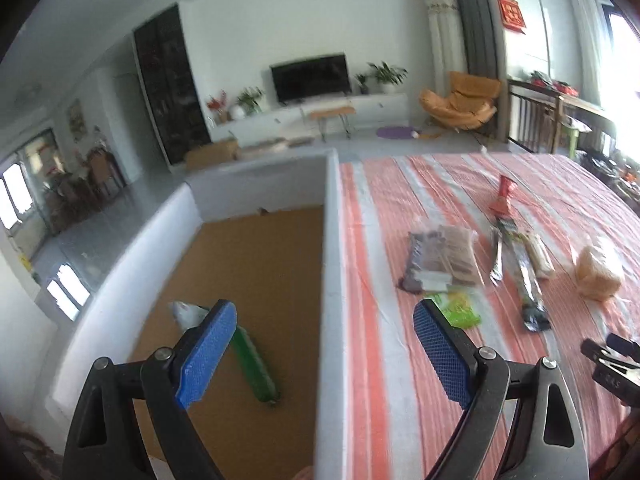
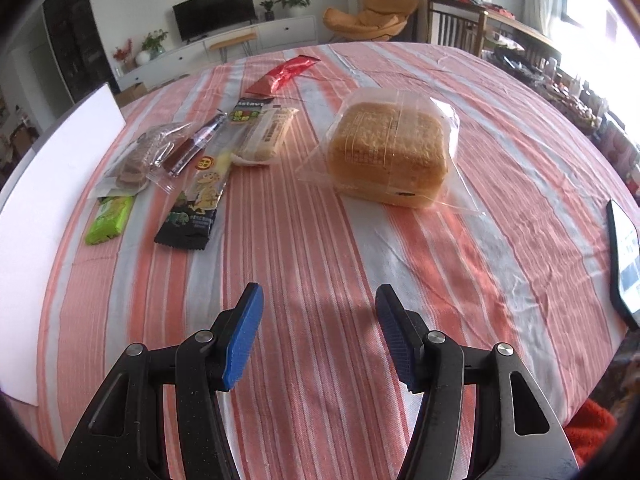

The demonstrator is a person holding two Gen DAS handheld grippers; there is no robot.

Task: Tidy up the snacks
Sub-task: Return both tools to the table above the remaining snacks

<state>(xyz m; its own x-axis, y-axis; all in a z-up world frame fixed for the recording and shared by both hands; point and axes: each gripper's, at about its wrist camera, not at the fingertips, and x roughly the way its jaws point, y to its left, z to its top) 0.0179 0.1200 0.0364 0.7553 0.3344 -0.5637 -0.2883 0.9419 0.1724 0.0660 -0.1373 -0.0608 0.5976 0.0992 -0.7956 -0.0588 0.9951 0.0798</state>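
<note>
The left gripper [image 1: 324, 356] hangs with its jaws wide apart and nothing between them, straddling the white wall of the box [image 1: 330, 240]; one green-wrapped snack [image 1: 252, 364] already lies on the box's brown floor, just under its left finger. The right gripper [image 2: 318, 336] points down at bare striped tablecloth [image 2: 460, 264], jaws about half spread and empty.

Ahead and to the left of the right gripper lie the black cookie packet [image 2: 192, 208], the small green packet [image 2: 109, 218] and the clear-wrapped brown biscuits [image 2: 140, 160]; the bagged bread [image 2: 390, 156] sits ahead and slightly right.

The packets overlap, so a pinch there could drag a neighbour along. The bread's loose, slippery bag could slide from a half-spread grip.

Only the left wrist view shows inside the box; only the right wrist view shows the phone-like screen [image 2: 624, 256] at far right.
</note>
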